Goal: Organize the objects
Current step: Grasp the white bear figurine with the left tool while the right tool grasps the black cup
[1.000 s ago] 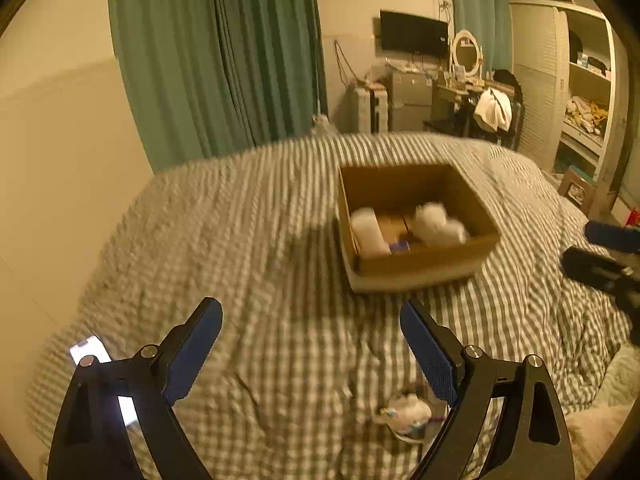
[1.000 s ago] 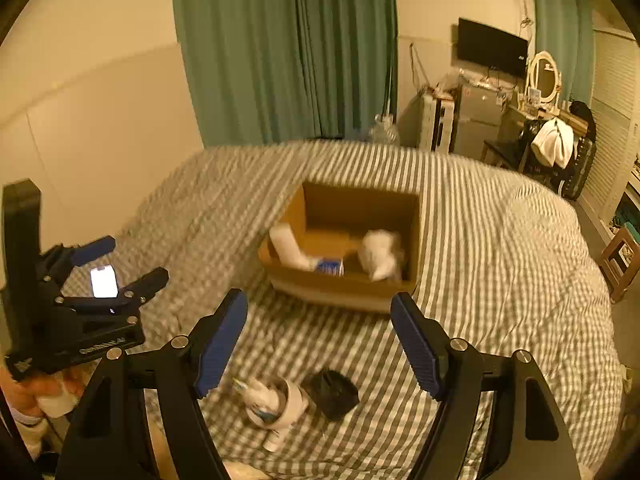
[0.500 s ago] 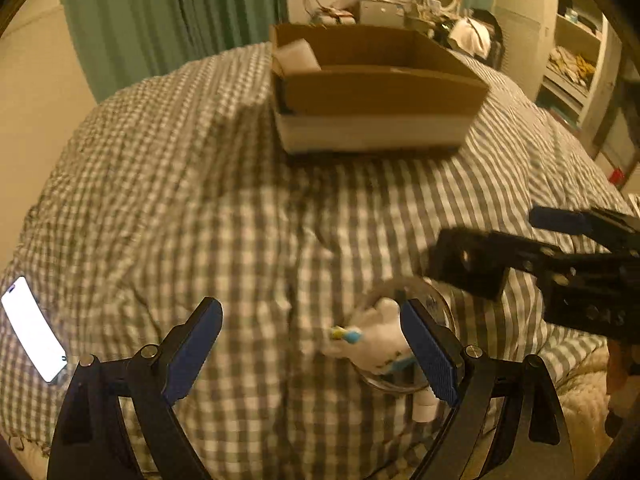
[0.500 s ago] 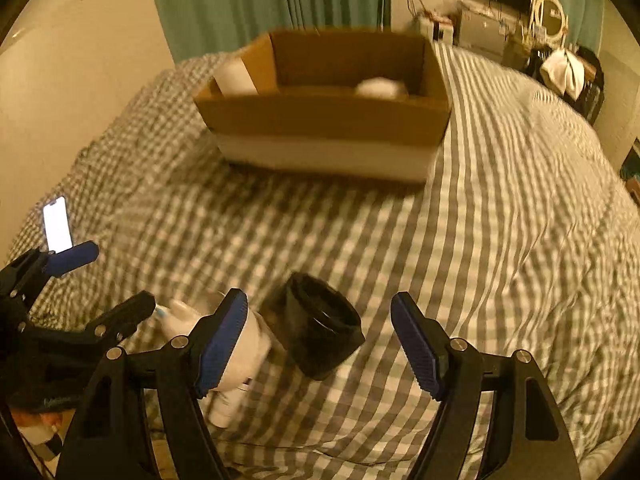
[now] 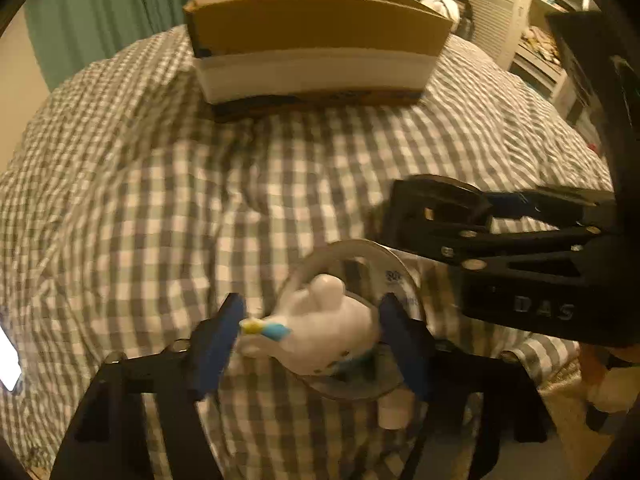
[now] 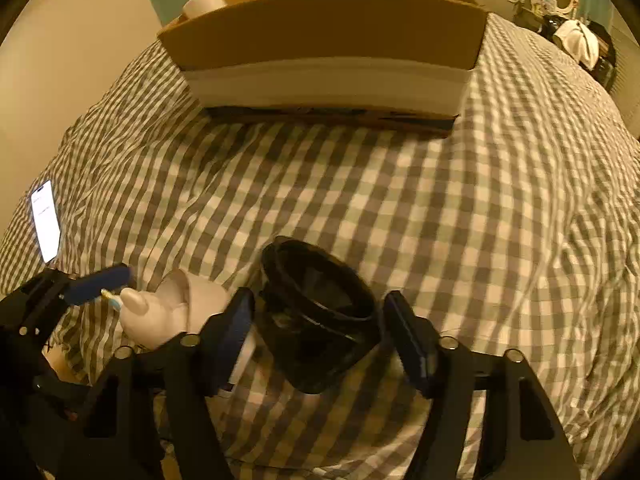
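On the checked bed (image 6: 360,200), the left gripper (image 5: 312,330) is straddling a white toy (image 5: 320,328), spread; the right gripper (image 6: 320,332) is bracketing a black cup (image 6: 320,312), also unclosed. Squeezing gently, centred, should prevent slips before boxing.

The cardboard box (image 6: 328,28) hides its contents behind the near wall. My left fingers (image 5: 224,332) blur against the white toy (image 5: 324,332), so contact is unclear.
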`<state>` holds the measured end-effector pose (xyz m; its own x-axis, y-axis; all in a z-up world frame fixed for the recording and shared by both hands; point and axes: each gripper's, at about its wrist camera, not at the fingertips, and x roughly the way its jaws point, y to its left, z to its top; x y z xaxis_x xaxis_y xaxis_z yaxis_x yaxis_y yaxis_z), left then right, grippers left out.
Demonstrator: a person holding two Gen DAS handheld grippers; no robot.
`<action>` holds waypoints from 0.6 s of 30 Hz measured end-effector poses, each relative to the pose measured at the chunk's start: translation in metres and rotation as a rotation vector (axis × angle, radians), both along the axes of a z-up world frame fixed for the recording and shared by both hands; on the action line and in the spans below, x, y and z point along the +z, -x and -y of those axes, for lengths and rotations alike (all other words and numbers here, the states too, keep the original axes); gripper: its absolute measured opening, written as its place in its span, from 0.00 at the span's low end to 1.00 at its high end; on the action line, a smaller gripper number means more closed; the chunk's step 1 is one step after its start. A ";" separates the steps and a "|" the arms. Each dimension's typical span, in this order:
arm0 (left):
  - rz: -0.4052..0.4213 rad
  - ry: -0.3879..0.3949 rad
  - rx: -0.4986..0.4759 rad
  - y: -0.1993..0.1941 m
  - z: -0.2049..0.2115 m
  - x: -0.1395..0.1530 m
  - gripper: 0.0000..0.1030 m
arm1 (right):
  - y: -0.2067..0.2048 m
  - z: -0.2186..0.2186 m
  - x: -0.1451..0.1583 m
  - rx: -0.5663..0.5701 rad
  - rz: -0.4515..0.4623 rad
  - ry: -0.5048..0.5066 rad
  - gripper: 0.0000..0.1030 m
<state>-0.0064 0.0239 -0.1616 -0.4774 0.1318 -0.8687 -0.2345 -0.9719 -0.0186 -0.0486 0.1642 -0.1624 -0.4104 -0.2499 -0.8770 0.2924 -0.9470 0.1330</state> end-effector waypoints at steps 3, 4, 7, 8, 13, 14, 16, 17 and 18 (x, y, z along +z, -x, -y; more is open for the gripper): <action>-0.012 0.009 -0.016 -0.002 -0.002 0.001 0.68 | -0.002 0.004 0.000 0.015 -0.011 -0.024 0.59; -0.012 0.003 -0.007 -0.002 0.000 0.001 0.67 | -0.003 0.003 0.001 0.015 -0.014 -0.023 0.58; -0.005 -0.009 0.008 -0.001 0.002 0.005 0.67 | -0.004 0.000 0.003 0.009 -0.021 -0.009 0.55; -0.012 -0.006 0.004 -0.003 0.003 0.007 0.67 | -0.005 -0.001 0.005 0.010 -0.024 -0.009 0.54; -0.044 0.000 0.009 -0.007 0.007 0.023 0.67 | -0.009 0.004 0.017 0.025 -0.062 -0.047 0.54; -0.052 0.004 0.010 -0.007 0.008 0.028 0.67 | -0.011 0.005 0.021 0.029 -0.074 -0.053 0.54; -0.067 0.016 0.015 -0.009 0.009 0.036 0.67 | -0.013 0.006 0.028 0.033 -0.086 -0.055 0.54; -0.075 0.021 0.017 -0.009 0.010 0.042 0.67 | -0.015 0.006 0.034 0.033 -0.100 -0.060 0.54; -0.085 0.023 0.019 -0.010 0.011 0.048 0.67 | -0.016 0.006 0.039 0.033 -0.108 -0.063 0.54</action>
<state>0.0036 0.0127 -0.1133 -0.5519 0.1028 -0.8275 -0.2160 -0.9761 0.0228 -0.0323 0.1582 -0.1237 -0.4960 -0.2111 -0.8423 0.3334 -0.9419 0.0398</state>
